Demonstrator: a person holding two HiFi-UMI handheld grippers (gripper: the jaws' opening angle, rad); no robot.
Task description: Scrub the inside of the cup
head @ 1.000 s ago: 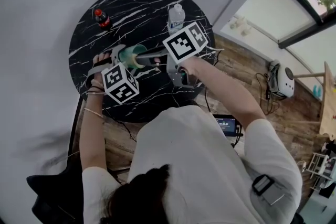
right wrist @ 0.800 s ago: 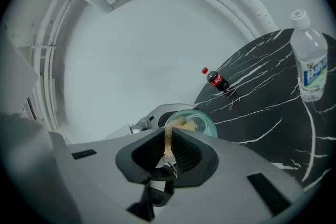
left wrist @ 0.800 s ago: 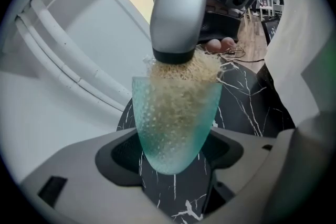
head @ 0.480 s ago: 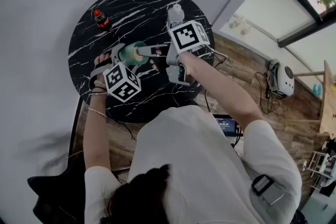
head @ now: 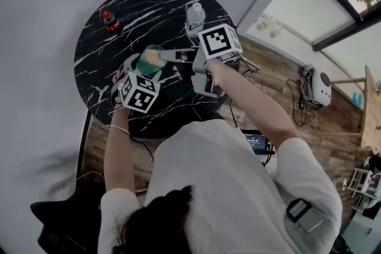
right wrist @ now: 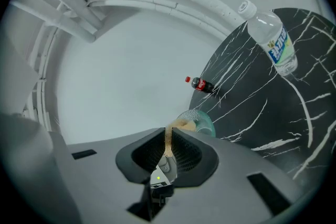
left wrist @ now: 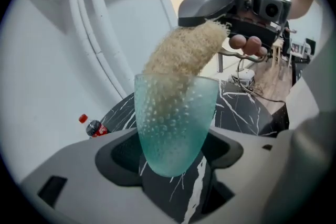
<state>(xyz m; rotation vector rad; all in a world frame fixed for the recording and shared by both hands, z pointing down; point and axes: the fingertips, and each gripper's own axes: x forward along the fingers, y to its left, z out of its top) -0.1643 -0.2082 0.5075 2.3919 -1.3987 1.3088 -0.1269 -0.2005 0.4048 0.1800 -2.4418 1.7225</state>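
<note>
Both claws have rolled since a second ago: the left claw, clamped on the tilted teal cup above the worktop, turns fresh inner wall to the scrubber, apparently loofah, pinched in the nearly closed right claw.

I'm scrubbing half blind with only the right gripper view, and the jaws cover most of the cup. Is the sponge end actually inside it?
Observer: Yes. In the left gripper view the sponge brush reaches down past the rim and well into the cup.
Operator: And what is holding the cup?
Observer: The left gripper is shut on its lower end, with the rounded base sitting between the jaws.
</note>
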